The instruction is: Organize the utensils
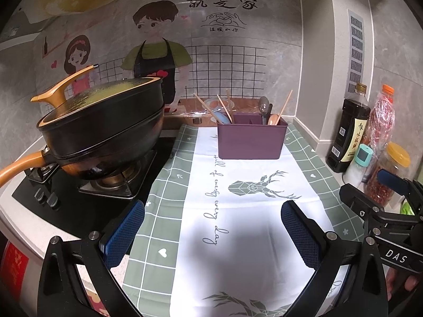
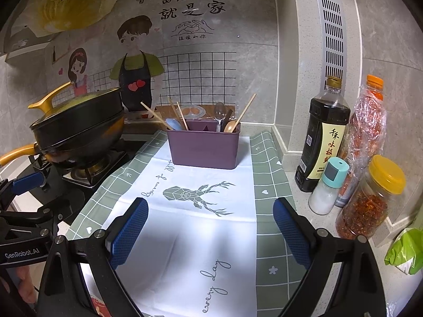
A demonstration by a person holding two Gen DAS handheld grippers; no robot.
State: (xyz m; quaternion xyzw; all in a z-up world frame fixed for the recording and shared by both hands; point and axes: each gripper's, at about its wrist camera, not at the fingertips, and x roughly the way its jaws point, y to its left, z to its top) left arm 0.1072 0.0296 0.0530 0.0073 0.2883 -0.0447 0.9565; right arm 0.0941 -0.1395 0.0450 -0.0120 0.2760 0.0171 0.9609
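Left wrist view, left tool [image 1: 211,233]: I see it spread wide and empty above the table [image 1: 304,158].
Left wrist view, caddy [image 1: 251,140]: stands well ahead on the cloth, chopsticks [image 1: 205,107] and spoons mixed.
Right wrist view, right tool [image 2: 210,233]: wide, empty.
Right wrist view, approach: I judge one utensil per pick best; grip a chopstick [image 2: 247,111] high and lift straight, keeping clear of the bottles [image 2: 322,137].

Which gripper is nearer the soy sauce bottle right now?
Right. The right gripper hangs over the cloth with the soy sauce bottle just ahead on its right; the left gripper is farther off, nearer the stove side.
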